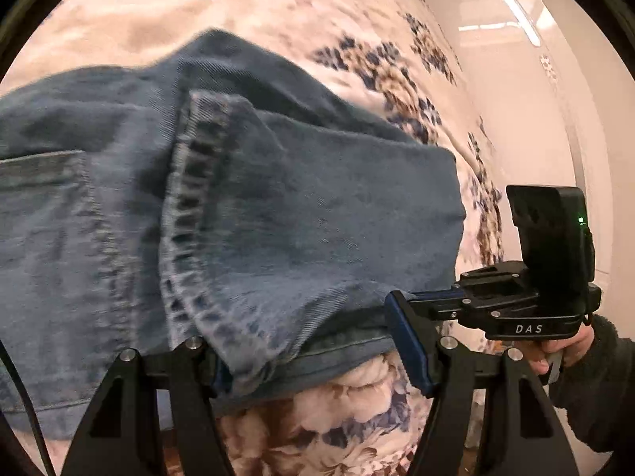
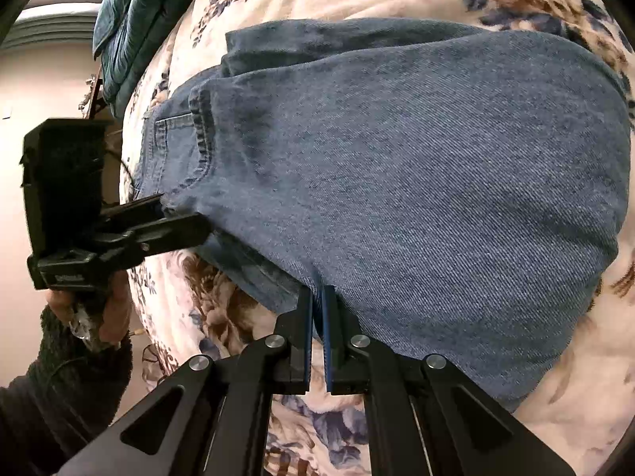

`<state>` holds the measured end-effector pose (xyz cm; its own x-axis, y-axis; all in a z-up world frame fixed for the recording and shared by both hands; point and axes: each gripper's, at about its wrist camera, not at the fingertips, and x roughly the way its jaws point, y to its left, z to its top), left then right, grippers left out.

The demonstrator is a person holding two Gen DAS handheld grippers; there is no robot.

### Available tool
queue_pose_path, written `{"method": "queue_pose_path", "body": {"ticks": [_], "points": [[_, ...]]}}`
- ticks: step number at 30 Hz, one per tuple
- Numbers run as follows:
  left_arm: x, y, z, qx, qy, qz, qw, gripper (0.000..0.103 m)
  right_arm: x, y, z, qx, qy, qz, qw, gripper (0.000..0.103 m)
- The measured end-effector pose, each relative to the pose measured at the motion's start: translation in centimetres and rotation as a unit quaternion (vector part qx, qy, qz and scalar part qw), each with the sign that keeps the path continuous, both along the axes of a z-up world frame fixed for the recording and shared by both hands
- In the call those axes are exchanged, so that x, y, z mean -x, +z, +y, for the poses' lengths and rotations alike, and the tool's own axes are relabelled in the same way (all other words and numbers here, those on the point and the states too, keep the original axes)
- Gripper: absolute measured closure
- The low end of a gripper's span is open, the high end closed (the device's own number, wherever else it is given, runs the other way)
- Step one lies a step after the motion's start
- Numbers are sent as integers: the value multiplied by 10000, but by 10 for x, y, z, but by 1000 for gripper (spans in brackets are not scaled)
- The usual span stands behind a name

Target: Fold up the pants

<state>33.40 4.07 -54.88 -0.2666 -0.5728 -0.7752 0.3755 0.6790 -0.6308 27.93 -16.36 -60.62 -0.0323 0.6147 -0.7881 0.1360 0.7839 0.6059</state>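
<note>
1. On a floral bedspread, left wrist view: blue jeans, folded over on themselves, the hemmed leg end lying across the seat panel.
2. Same view: back pocket of the jeans, at the left edge.
3. Same view: left gripper, jaws parted wide; the near edge of the denim lies between them, draped over the left finger, while the blue-padded right finger stands clear of the cloth.
4. Same view only: right gripper seen from the side at the right edge of the jeans, its body lettered "DAS", a green lamp lit on its upright housing, a hand in a dark fleece sleeve on the handle. White wall beyond.
5. Right wrist view: jeans as a broad folded panel on the bedspread, hem and pocket toward the far left.
6. Same view: right gripper, clenched, pads nearly meeting on the near edge of the denim.
7. Same view only: left gripper at the left edge of the jeans, hand beneath; its label too blurred to read. Teal quilted cushion at upper left.
</note>
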Motion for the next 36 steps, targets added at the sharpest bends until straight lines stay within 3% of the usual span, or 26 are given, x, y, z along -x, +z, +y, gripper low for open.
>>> {"method": "queue_pose_path", "body": {"ticks": [6,8,12,13,14,15,17,18,20,24,28,30,33,36], "points": [[2,-16,-11,637,-378,763,9943,41,1,-2,-8,-376,155,61,9992,95],[3,-22,-16,571,-538,916,9927,41,1,-7,-14,-528,96,140,9985,95],[3,-32,-25,254,-388,1231,9913,41,4,-24,-23,-731,-223,392,9963,93],[2,-29,-22,362,-309,1312,9902,47,6,-26,-26,-778,-343,444,9954,93],[1,-26,-18,489,-238,1422,9883,73,8,-26,-28,-798,-411,479,9948,93],[0,-22,-13,655,-205,1589,9849,82,11,-26,-31,-831,-463,525,9941,93],[2,-12,-5,869,-299,1729,9806,85,20,-26,-36,-896,-537,592,9928,92],[6,-7,-3,810,-492,1675,9813,86,24,-26,-38,-926,-579,610,9921,88],[16,-9,-8,168,-970,1391,9854,86,32,-27,-43,-924,-667,692,9911,85],[30,-33,-10,-887,-1729,965,9762,89,41,-25,-39,-751,-560,788,9925,84],[21,-29,-14,-831,-1711,869,9779,89,44,-15,-34,-540,-441,719,9950,83],[17,-22,-13,-889,-1684,572,9800,89,46,-6,-36,-523,-517,639,9952,83],[6,-29,-2,-733,-1281,915,9848,87,54,11,-51,-349,-886,410,9946,66],[-2,-34,6,-629,-901,1174,9870,83,69,30,-75,62,-1434,182,9895,64]]}}
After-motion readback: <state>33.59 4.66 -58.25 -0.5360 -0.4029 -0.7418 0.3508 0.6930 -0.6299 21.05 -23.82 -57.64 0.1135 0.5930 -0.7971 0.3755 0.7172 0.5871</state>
